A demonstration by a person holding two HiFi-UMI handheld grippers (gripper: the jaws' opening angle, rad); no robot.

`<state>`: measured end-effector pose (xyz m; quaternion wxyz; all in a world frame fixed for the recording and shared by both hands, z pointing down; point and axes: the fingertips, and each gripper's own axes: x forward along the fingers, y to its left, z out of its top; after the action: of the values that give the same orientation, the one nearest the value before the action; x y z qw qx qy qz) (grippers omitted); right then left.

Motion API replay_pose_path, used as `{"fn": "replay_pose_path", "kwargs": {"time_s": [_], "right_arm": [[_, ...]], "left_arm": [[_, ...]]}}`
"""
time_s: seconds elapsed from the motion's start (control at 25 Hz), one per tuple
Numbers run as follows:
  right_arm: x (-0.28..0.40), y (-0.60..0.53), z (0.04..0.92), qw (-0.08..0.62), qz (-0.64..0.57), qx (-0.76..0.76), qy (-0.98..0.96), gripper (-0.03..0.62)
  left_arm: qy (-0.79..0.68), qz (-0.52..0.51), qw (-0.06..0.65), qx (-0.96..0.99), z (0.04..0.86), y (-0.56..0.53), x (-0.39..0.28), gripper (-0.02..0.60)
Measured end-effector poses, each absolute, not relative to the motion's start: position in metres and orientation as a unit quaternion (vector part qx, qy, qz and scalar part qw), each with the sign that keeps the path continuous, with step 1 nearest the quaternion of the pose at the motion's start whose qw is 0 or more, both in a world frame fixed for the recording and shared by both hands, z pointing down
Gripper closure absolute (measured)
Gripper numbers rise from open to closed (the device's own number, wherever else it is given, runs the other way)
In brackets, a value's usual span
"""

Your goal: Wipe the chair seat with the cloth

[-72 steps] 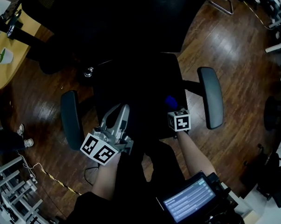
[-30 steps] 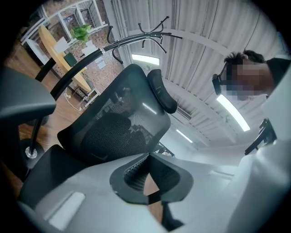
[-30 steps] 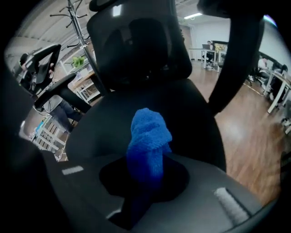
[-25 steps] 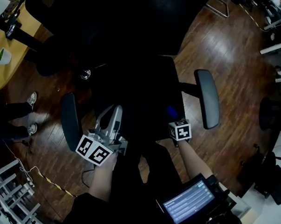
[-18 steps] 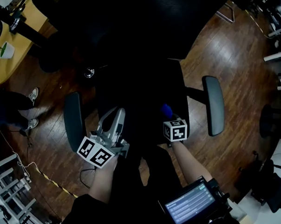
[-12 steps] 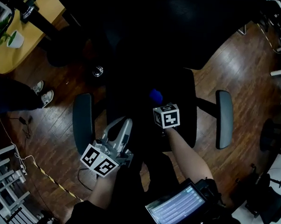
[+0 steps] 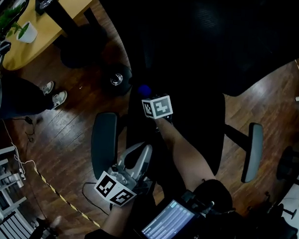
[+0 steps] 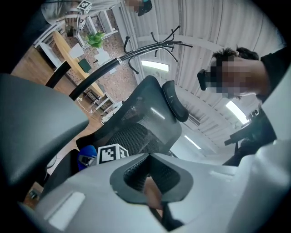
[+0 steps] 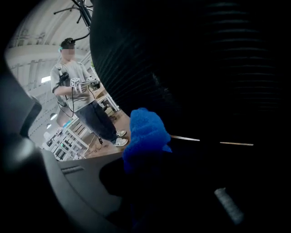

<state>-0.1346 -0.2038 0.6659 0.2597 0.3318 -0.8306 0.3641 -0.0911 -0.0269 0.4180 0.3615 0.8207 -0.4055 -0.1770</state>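
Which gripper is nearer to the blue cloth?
Right. The right gripper holds the blue cloth in its jaws; the left gripper is apart from it, at the front edge of the chair seat.

Dark top on this one, and a black sleeve (image 7: 213, 189) that stopped high on the right arm, forearms bare below. The left hand-held gripper (image 7: 147, 150) was pale grey moulded plastic, two bowed fingers lined with black ribbed pads (image 8: 135, 172). At its back end sat a white cube (image 7: 116, 189) printed with black square markers. The right hand-held gripper (image 7: 149, 96) showed mostly its own marker cube (image 7: 157, 106), white with the same black squares, and its shell looked grey in its own camera. At the waist, a black rig carried a tilted screen (image 7: 167, 224), glowing blue-white with lines of text. A black unit (image 8: 207, 78) was strapped at the head.
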Motion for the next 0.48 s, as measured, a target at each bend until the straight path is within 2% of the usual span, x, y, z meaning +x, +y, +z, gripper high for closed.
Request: {"fn": "replay_pose_path", "kwargs": {"time_s": [0.28,0.48], "right_arm": [[-0.135,-0.209,0.670,0.244,0.354,0.335,-0.838,0.545],[-0.062,-0.220,0.681,0.250,0.358,0.399,-0.806,0.545]], "left_arm": [[-0.416,-0.171,0.366,0.815,0.427,-0.030,-0.100,0.589],[-0.406,-0.166,0.366,0.821,0.426,-0.034,-0.090,0.589]]}}
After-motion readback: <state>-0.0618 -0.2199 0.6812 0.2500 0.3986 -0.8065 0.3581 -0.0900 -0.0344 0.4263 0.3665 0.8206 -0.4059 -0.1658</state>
